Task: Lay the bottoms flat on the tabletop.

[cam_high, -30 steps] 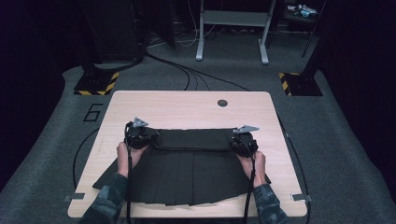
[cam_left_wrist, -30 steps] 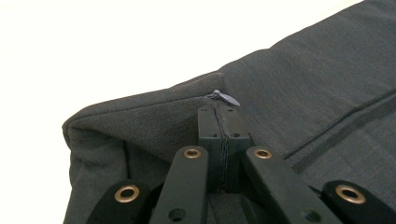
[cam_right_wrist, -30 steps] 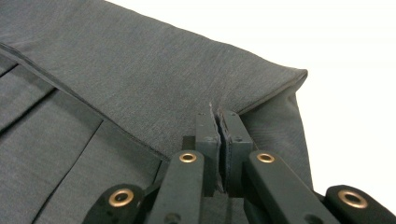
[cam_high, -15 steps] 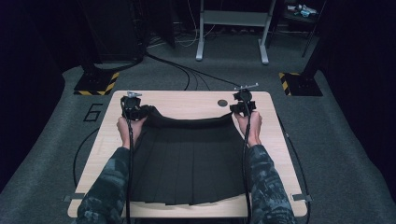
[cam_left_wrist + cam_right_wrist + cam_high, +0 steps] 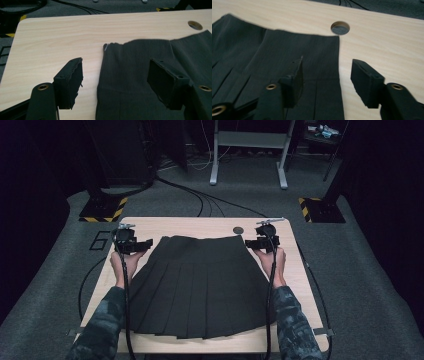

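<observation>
A black skirt (image 5: 197,285) lies flat on the table (image 5: 200,226). Both grippers, left (image 5: 134,245) and right (image 5: 257,243), have just been opening; their jaws stand spread, empty, above its top corners.

A dim lab is suggested: grey carpet (image 5: 360,285), black floor cables (image 5: 200,200), yellow-black striped stand bases (image 5: 102,210) at ten o'clock.

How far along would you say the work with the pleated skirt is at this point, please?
Done: the black pleated skirt lies spread flat on the table, waistband at the far edge. In hand: the left gripper and right gripper have just been opening beside the waistband corners; nothing is pinched between the jaws. Left: probably the folding, since the skirt shows no fold yet.
</observation>
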The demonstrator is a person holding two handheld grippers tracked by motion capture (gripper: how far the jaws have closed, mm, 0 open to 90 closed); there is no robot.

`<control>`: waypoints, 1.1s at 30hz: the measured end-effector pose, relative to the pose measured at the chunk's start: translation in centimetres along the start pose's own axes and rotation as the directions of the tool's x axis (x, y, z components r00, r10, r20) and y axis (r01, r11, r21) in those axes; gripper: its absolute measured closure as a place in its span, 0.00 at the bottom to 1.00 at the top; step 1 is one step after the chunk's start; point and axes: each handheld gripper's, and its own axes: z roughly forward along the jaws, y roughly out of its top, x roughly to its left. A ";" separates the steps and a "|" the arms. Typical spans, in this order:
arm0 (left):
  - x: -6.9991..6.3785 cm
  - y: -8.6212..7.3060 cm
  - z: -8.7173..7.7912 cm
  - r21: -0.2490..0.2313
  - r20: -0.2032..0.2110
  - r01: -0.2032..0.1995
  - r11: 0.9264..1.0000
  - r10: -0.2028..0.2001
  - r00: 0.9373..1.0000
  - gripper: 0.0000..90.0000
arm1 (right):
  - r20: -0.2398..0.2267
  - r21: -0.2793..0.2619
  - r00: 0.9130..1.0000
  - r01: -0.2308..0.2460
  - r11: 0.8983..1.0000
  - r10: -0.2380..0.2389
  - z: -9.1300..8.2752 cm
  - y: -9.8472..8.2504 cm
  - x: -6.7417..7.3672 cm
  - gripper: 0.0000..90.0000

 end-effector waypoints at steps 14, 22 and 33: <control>1.1 -7.8 -5.5 0.036 0.043 -0.051 0.998 0.049 0.998 0.30 | -0.043 0.007 0.997 0.070 0.997 -0.070 -2.7 -7.3 1.2 0.25; 1.3 -13.4 -8.1 0.099 0.053 -0.061 0.993 0.056 0.997 0.38 | -0.029 0.023 0.997 0.071 0.997 -0.070 -3.8 -11.0 1.5 0.17; 0.4 -19.1 -9.2 0.160 0.053 -0.103 0.982 0.095 0.994 0.69 | -0.034 0.061 0.997 0.069 0.996 -0.067 -3.2 -14.8 1.5 0.16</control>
